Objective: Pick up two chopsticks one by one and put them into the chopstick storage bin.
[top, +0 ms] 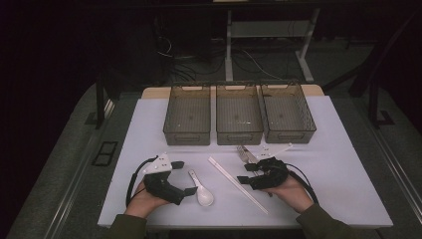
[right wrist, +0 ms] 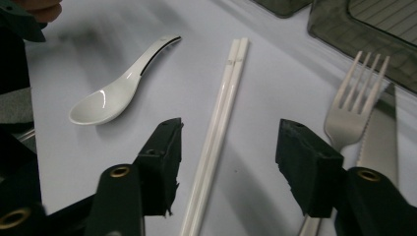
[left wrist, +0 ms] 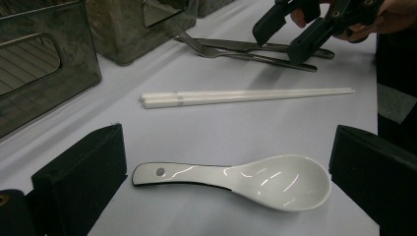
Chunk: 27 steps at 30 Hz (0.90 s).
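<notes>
A white ceramic soup spoon [top: 201,190] lies on the white table, bowl toward the person. My left gripper [top: 184,178] is open and low over it; in the left gripper view the spoon [left wrist: 246,179] lies between the two jaws of this gripper [left wrist: 229,135], which are apart from it. A pair of white chopsticks [top: 237,184] lies diagonally at centre. My right gripper [top: 247,174] is open beside them, and its view has the chopsticks [right wrist: 219,123] running between the jaws of the right gripper [right wrist: 231,129]. A fork [right wrist: 354,108] and a knife [right wrist: 383,132] lie just right of them.
Three dark see-through bins [top: 187,134] [top: 239,135] [top: 288,133] stand side by side at the back of the table [top: 343,169]. The fork and knife [top: 244,152] lie in front of the middle bin. The right gripper [left wrist: 287,37] hovers over the cutlery in the left gripper view.
</notes>
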Available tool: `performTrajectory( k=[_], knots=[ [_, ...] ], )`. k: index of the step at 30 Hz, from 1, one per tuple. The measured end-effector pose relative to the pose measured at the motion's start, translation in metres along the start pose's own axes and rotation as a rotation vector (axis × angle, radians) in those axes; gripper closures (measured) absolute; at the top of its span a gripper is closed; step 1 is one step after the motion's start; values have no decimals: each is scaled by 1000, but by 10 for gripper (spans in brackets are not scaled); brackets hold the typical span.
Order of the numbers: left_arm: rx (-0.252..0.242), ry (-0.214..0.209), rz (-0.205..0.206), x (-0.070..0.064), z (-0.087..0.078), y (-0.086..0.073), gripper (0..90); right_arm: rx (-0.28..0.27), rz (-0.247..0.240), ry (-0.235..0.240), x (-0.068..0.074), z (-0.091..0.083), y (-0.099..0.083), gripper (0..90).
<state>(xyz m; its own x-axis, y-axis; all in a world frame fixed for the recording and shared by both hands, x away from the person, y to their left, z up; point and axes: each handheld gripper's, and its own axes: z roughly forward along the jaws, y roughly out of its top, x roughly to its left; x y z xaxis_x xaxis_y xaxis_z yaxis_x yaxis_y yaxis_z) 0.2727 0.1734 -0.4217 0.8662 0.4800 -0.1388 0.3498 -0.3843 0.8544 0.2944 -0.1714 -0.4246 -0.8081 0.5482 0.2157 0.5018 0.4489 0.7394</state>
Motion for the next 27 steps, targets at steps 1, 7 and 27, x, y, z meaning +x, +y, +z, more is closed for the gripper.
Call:
performTrajectory(
  k=[1, 7, 27],
  knots=[
    [0, 0, 0, 0, 0, 0, 0, 5, -10, -8, 2, 3, 1, 508],
    [-4, -1, -2, 0, 0, 0, 0, 45, -9, 4, 5, 13, 3, 605],
    [-3, -1, -2, 0, -1, 0, 0, 130, -27, -31, 10, 27, -1, 818]
  ],
)
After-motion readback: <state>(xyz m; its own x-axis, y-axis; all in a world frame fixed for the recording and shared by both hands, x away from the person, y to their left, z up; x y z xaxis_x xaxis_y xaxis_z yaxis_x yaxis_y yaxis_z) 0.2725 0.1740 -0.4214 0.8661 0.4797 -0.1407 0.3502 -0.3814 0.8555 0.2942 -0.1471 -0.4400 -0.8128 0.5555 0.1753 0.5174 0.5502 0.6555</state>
